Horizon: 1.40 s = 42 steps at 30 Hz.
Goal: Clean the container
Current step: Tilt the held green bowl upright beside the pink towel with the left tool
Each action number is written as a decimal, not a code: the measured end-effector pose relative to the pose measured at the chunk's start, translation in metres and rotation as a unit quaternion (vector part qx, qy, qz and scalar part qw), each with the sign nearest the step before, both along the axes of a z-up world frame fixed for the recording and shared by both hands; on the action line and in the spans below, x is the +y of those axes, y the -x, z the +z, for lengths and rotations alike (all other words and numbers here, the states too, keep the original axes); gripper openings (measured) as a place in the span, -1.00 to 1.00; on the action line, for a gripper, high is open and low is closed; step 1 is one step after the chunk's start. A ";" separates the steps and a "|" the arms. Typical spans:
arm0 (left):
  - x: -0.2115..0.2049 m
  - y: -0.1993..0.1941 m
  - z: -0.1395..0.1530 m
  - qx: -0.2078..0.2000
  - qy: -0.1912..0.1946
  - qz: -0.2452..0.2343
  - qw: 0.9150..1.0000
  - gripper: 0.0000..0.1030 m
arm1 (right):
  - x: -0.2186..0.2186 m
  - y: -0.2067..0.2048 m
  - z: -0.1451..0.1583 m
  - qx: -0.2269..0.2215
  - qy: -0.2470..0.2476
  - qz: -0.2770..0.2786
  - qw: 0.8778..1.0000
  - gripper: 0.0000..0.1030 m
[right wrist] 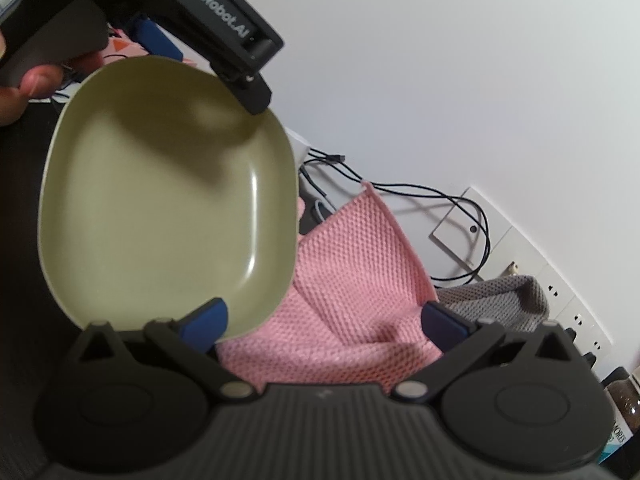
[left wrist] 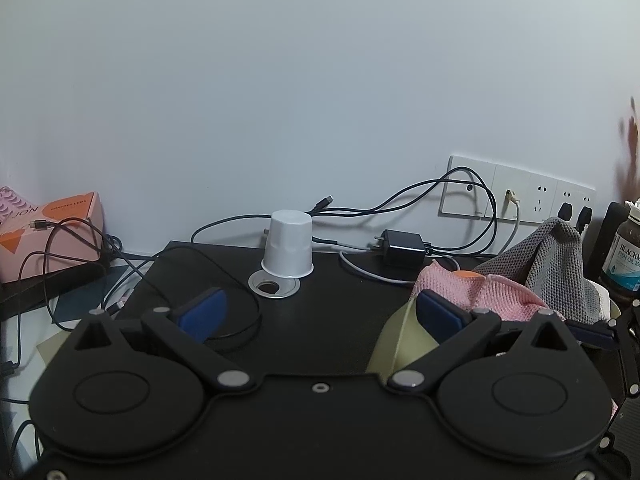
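**Green bowl tilted between two open grippers**

The bowl is tipped up with its inside facing the right gripper, whose fingers are spread wide and grasp nothing. A pink cloth lies just beside the bowl, under those fingers, with a grey cloth beyond it. The left gripper is also spread wide, its right fingertip against the bowl's side. Well behind the bowl, a white cup stands upside down on the black table.

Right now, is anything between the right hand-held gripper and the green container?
Nothing visible: the green container sits close before the right hand-held gripper, by its left finger; the pink cloth lies beside it, not across.
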<state>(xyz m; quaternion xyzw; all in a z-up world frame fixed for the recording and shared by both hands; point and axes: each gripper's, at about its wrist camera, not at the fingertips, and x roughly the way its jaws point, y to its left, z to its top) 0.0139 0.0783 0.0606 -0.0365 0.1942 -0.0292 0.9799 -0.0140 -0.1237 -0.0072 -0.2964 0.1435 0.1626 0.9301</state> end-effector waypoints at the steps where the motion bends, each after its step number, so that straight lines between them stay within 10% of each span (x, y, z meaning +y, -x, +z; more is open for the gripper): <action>1: 0.000 0.000 0.000 0.000 0.000 0.000 1.000 1.00 | 0.000 0.000 0.000 0.000 -0.001 0.001 1.000 0.99; 42: -0.021 -0.001 -0.012 0.024 -0.024 -0.041 0.999 1.00 | -0.002 -0.009 -0.003 0.046 -0.034 -0.040 0.998 0.99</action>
